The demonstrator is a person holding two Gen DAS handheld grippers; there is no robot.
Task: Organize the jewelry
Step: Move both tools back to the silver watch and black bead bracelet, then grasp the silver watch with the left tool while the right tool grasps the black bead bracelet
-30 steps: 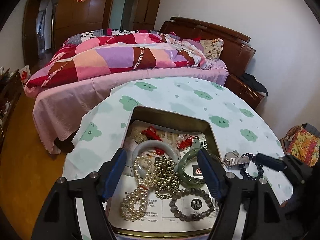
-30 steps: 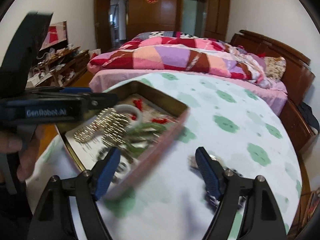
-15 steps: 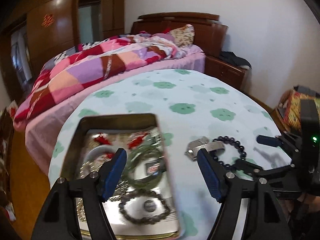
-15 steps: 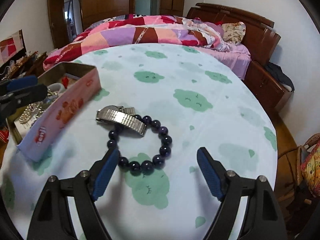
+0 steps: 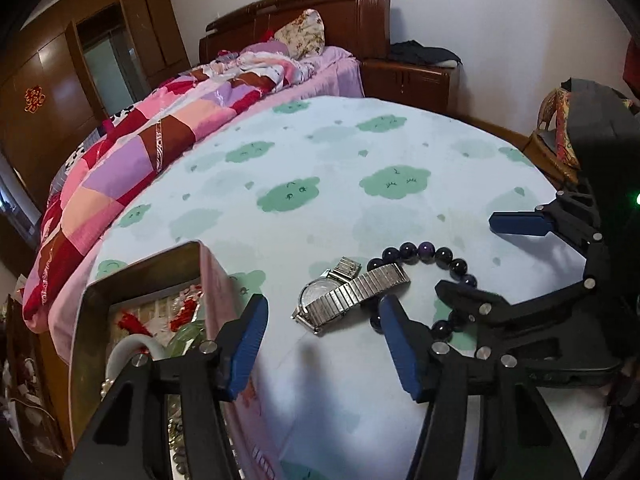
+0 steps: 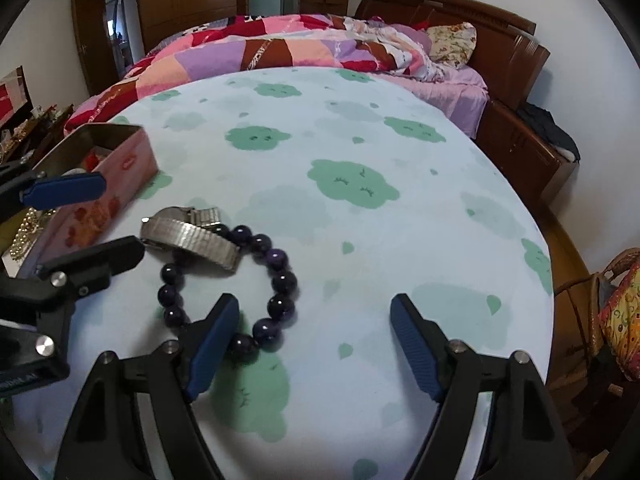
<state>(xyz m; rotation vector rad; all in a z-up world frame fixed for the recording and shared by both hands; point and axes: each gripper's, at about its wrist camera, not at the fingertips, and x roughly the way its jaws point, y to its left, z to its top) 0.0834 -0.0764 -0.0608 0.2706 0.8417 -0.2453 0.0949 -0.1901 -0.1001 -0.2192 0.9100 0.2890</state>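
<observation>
A silver watch (image 5: 344,294) with a metal band lies on the round table, overlapping a dark purple bead bracelet (image 5: 424,252). Both also show in the right wrist view, the watch (image 6: 192,236) and the bracelet (image 6: 276,280). A pink tin box (image 5: 140,280) holding pearls, bangles and red cords stands to the left; it also shows in the right wrist view (image 6: 116,168). My left gripper (image 5: 324,344) is open, just short of the watch. My right gripper (image 6: 316,340) is open, its left finger over the bracelet's near edge.
The table (image 6: 400,240) has a pale cloth with green cloud prints. A bed with a patchwork quilt (image 6: 280,44) stands behind it. A wooden nightstand (image 5: 412,80) is at the back, and a colourful bag (image 6: 620,312) at the right.
My left gripper has swung right from above the tin box to the watch and bracelet. My right gripper has moved in until its left finger overlaps the bracelet.
</observation>
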